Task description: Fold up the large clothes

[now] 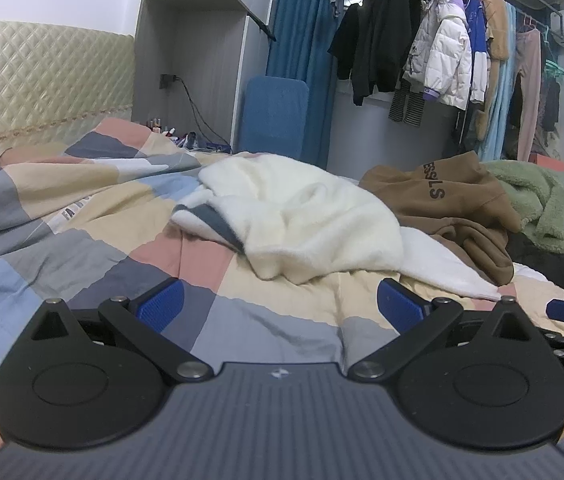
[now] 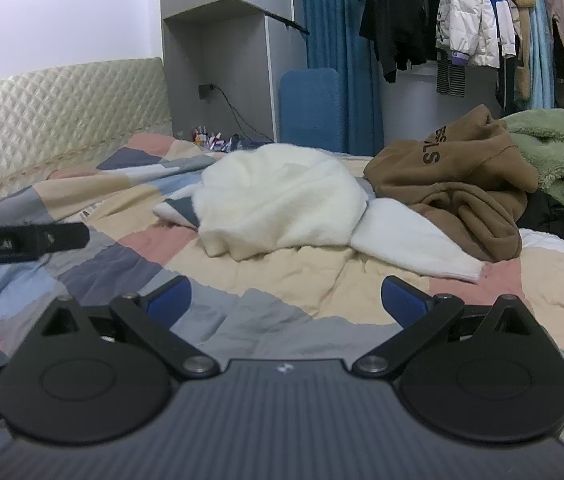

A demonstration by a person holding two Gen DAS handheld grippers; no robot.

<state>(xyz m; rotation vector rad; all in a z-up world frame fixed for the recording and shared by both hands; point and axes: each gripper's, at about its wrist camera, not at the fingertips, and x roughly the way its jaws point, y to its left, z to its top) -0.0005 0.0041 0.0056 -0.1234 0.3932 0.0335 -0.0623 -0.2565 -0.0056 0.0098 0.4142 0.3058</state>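
- Hovering low over the near part of the bed (image 1: 94, 216), the left gripper (image 1: 280, 304) has its jaws spread wide with nothing between them; only the patchwork quilt (image 2: 130, 264) lies under them.
- Just to its right, the right gripper (image 2: 286, 300) is likewise wide open and empty, held level with the left one and aimed the same way.
- At the far left the quilted headboard (image 1: 42, 80) stands behind the bed; no folded garment shows anywhere on the quilt.
- In the middle of the bed the white fleece garment (image 1: 306, 216) lies crumpled in a heap, one sleeve trailing toward the near right; it sits beyond both grippers and neither touches it.
- To its right the brown hoodie (image 2: 454, 176) is bunched up and rests on the white sleeve's far end.
- At the far right the green fleece (image 2: 562, 152) is piled against the hoodie, unfolded too.
- Judging by this, folding has not begun: every garment still needs spreading flat and folding, the white one probably first as the nearest.
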